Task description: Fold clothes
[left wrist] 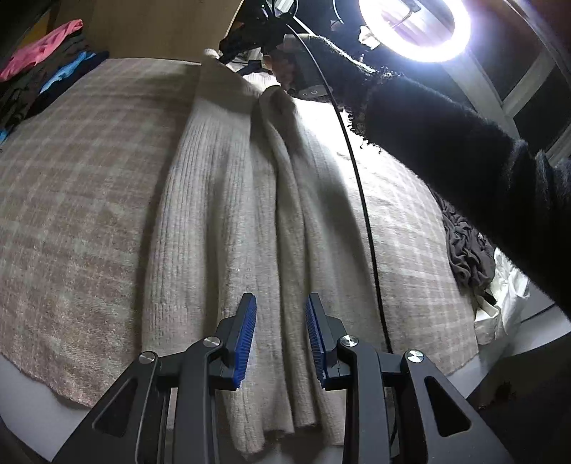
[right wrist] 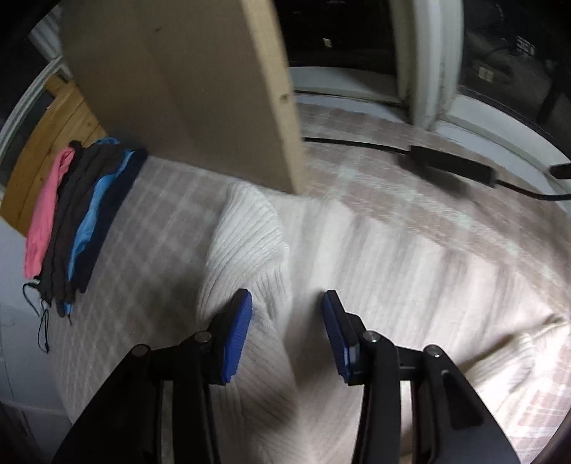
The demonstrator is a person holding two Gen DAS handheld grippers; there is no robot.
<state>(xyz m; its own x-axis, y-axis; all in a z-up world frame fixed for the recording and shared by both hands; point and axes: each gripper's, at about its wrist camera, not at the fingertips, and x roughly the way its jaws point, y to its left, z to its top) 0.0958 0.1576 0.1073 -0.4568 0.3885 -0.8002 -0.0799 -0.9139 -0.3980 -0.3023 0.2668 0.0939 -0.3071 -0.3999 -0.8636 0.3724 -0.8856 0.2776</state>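
Under everything lies a big pink and cream checked blanket (left wrist: 78, 200), spread over the bed or table we work on. We cannot tell which it is. A tall pale wooden board (right wrist: 185, 89) stands at the far side, and a bright round ring light (left wrist: 414, 28) shines from above.

On the blanket lies a long cream ribbed knit sweater (left wrist: 214, 221). It runs from near us to the far side in a narrow strip. Soft folds run down its length, so it looks gathered or folded lengthwise. Its far end is bunched up, not flat.

By the far left edge sits a neat row of folded clothes, pink, dark and blue (right wrist: 75, 214). A crumpled dark brown cloth (left wrist: 467, 250) and something white lie at the right edge.

We think the job is partway along. Some clothes lie folded. The sweater is not yet a small tidy square, so it likely needs more folds across.

Our left gripper (left wrist: 280, 339) hovers over the near end of the sweater. Its blue pads are spread apart and hold nothing. Our right gripper (right wrist: 287, 332), on a black fuzzy sleeve (left wrist: 446, 142), is over the far end. It too is released, with cloth between the pads but not pinched.
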